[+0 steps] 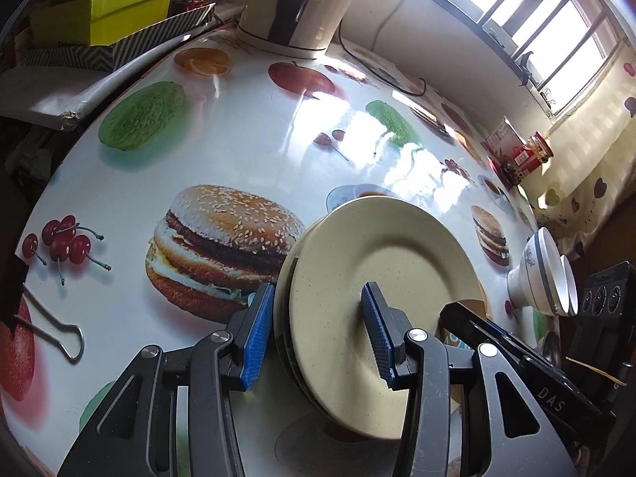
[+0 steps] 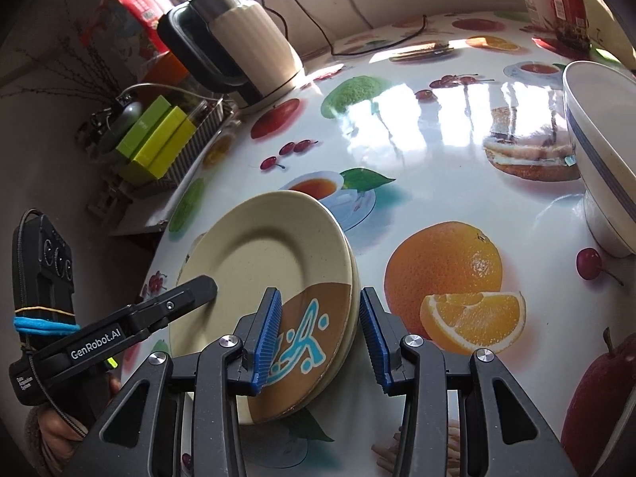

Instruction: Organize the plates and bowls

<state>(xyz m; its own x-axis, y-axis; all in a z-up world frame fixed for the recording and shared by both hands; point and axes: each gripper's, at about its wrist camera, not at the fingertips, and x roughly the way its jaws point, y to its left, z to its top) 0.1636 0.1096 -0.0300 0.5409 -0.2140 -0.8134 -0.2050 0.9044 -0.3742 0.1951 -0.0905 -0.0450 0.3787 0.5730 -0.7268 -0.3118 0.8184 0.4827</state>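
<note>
**Plate stack gripped from both sides**

While the stack of plates (image 1: 381, 278) is tilted above the table (image 1: 246, 135), it is clamped at opposite rims by two grippers. The left gripper (image 1: 318, 330) is closed on one edge, one blue pad under the stack and the other pressed on the top plate's face. The right gripper (image 2: 318, 334) is closed on the opposite edge, where a brown patch with a blue motif (image 2: 306, 330) is seen; its jaws stand at a middling width set by the stack. At least two plates can be counted from the layered rims; the exact number cannot be told. Two nested bowls (image 1: 544, 274) are seen further out, resting on the table and well apart from the plates. One kettle (image 2: 246, 39) stands at the far edge.
</note>
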